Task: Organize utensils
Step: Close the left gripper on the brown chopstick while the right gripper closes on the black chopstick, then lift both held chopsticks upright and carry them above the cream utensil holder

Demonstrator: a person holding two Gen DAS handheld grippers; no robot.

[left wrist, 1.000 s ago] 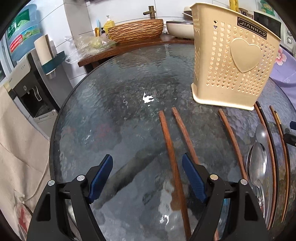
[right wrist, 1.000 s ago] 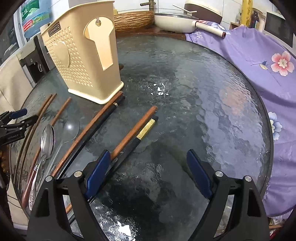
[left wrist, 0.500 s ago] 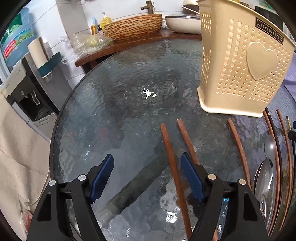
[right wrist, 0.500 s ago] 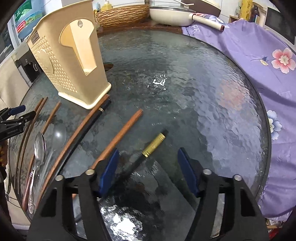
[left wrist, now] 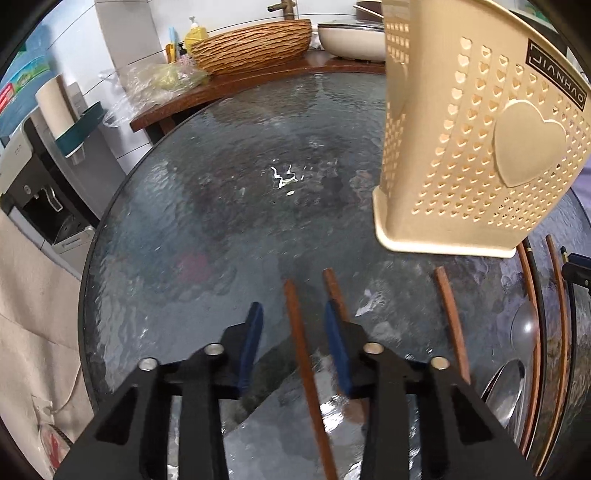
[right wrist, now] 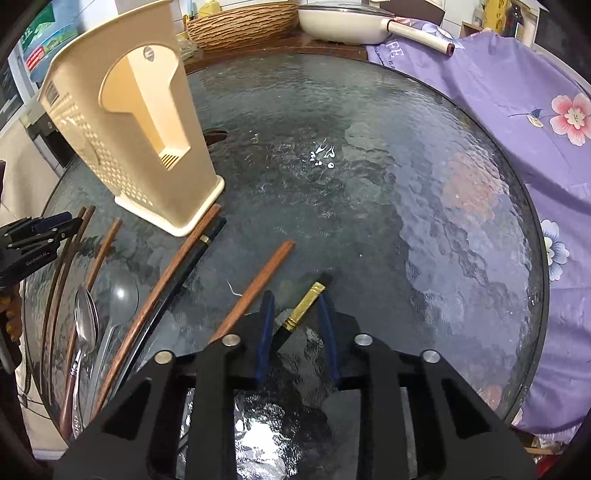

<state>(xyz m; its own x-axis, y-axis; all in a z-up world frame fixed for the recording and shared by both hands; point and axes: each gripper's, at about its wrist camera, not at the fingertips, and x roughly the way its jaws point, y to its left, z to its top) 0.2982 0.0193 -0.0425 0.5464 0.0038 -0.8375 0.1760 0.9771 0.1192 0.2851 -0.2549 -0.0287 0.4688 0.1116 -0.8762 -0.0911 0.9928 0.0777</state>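
A beige perforated utensil holder (left wrist: 476, 147) stands on the round glass table (left wrist: 221, 221); it also shows in the right wrist view (right wrist: 125, 147). My left gripper (left wrist: 293, 317) is partly closed, its jaws either side of a brown wooden chopstick (left wrist: 299, 347) that lies on the glass, with a gap still showing. My right gripper (right wrist: 295, 299) is narrowed around a black chopstick with a gold band (right wrist: 304, 308), also with gaps. More chopsticks (right wrist: 166, 273) and metal spoons (right wrist: 86, 325) lie by the holder.
A purple flowered cloth (right wrist: 517, 110) drapes the table's right side. A woven basket (left wrist: 255, 44) and a white pan (right wrist: 343, 22) sit on the wooden counter behind. A water dispenser (left wrist: 33, 177) stands at the left.
Both grippers have moved forward and lower and their jaws have narrowed, the left around a brown chopstick, the right around the black gold-banded chopstick. The black chopstick has shifted right, away from its brown neighbour.
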